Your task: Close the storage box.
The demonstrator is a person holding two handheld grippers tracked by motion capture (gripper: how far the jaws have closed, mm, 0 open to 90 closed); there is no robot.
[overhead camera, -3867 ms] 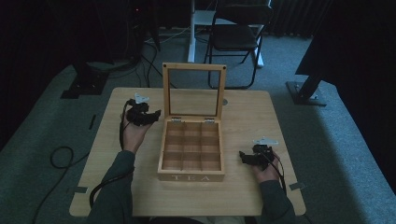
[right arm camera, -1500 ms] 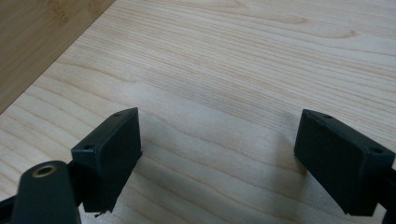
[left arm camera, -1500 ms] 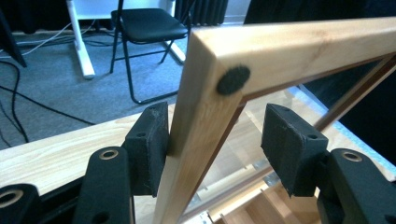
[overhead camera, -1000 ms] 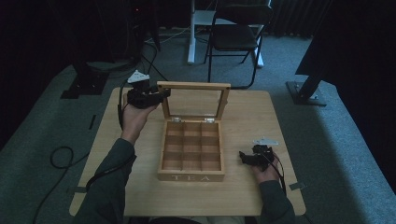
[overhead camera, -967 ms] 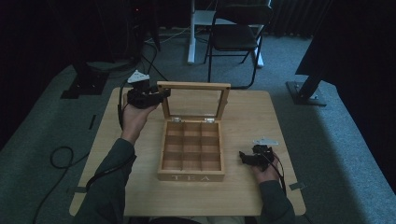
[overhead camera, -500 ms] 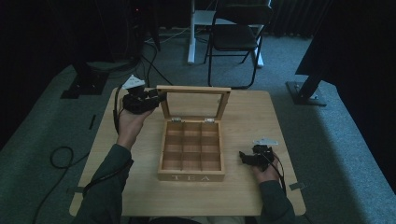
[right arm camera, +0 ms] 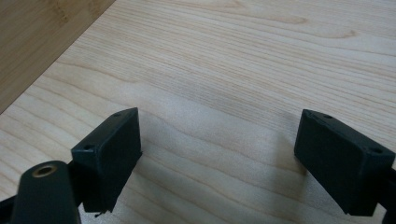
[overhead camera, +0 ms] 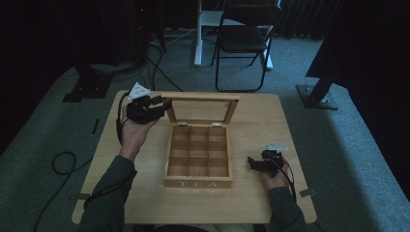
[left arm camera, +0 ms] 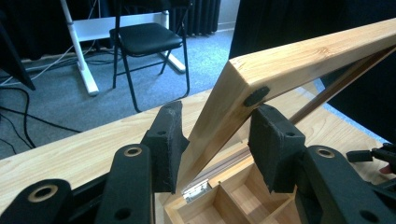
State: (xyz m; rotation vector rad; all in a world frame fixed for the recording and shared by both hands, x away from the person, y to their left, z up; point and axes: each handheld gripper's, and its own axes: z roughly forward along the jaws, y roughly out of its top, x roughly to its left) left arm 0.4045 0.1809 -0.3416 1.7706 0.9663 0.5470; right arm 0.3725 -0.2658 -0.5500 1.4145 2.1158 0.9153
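Two grippers over a pale wooden table, one busy and one idle. Left gripper up at the far left corner of the tea box, carried by the left hand with the palm turned upward. Grasps the lid by its left side rail, jaws only partly apart, about the thickness of that rail.

Seen along the left gripper itself: one pad against the outer face of the lid, the other at the inner face just below a small black bumper on the corner. Wood between the pads, nothing else. Lid tilted, leaning up and away from the box rather than upright, glass pane framed in the same light wood. Below the jaws, a metal hinge and the open wooden compartments, bare inside.

Tea box near the middle of the table, front wall lettered TEA toward the person, nine compartments in a three-by-three grid.

Right gripper low at the near right of the table, well apart from the box, in the right hand. Jaws spread wide in the right gripper view, with plain tabletop between them. Grips nothing, touches no object.

Beyond the table, a black folding chair on grey carpet.
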